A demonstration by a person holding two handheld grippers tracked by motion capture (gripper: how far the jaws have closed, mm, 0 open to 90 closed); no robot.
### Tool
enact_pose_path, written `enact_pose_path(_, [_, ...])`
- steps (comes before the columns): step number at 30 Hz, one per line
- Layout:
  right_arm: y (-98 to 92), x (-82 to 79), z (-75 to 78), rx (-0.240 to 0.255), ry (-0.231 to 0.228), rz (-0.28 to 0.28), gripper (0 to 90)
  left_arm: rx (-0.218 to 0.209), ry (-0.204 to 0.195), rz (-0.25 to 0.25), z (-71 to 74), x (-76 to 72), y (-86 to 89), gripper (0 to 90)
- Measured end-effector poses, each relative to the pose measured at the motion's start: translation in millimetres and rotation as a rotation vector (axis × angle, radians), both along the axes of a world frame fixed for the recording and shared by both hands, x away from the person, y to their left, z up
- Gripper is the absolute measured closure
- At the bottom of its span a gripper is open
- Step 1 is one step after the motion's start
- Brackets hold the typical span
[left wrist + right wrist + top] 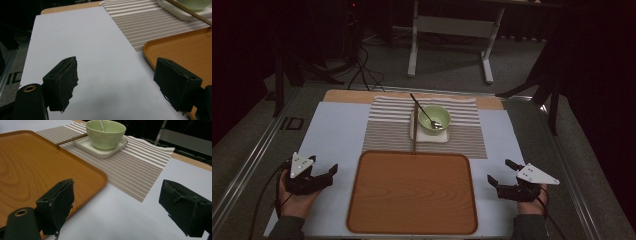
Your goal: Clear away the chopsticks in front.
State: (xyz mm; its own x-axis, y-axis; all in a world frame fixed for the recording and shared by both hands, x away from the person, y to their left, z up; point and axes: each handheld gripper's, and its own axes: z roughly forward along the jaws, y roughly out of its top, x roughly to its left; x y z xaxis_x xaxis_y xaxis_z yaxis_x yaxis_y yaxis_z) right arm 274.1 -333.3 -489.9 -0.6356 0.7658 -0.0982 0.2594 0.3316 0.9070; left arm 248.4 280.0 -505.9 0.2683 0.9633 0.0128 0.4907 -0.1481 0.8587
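The left hand-held gripper (pixel 326 174) rests at lower left of the high view, jaws apart and empty. The right hand-held gripper (pixel 499 173) rests at lower right, jaws apart and empty. Between them lies the rounded brown wooden tray (pixel 412 192), touching neither.

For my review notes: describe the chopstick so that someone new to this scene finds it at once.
Start at the wooden tray in the middle of the table, then look to the striped mat behind it. There a white dish holds a green bowl; the chopstick lies along the dish's left edge. It is thin, brown and straight, unlike the metal spoon leaning in the bowl.
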Motion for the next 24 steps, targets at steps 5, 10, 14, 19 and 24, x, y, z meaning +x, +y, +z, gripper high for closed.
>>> enact_pose_path(5, [0.8, 0.3, 0.1, -0.003, -0.005, 0.003, 12.4, 0.007, -0.006, -0.005, 1.2, -0.2, -1.3, 20.0])
enact_pose_path(10, [-0.3, 0.6, 0.4, 0.002, -0.011, 0.000, 12.3, 0.002, -0.017, 0.000, 2.8, 2.4, -0.2, 20.0])
enact_pose_path(14, [-0.4, -0.4, 1.1, 0.003, -0.020, 0.008, 12.3, -0.003, -0.023, 0.008, 4.1, 2.8, 1.4, 20.2])
enact_pose_path(19, [-2.0, -0.3, 1.0, 0.003, -0.013, 0.001, 12.4, 0.002, 0.000, 0.009, 1.6, 5.5, 0.2, 20.1])
enact_pose_path(24, [-5.1, -0.2, 0.9, 0.004, -0.012, -0.016, 12.3, 0.005, 0.015, 0.021, -0.2, 8.0, -1.2, 20.4])
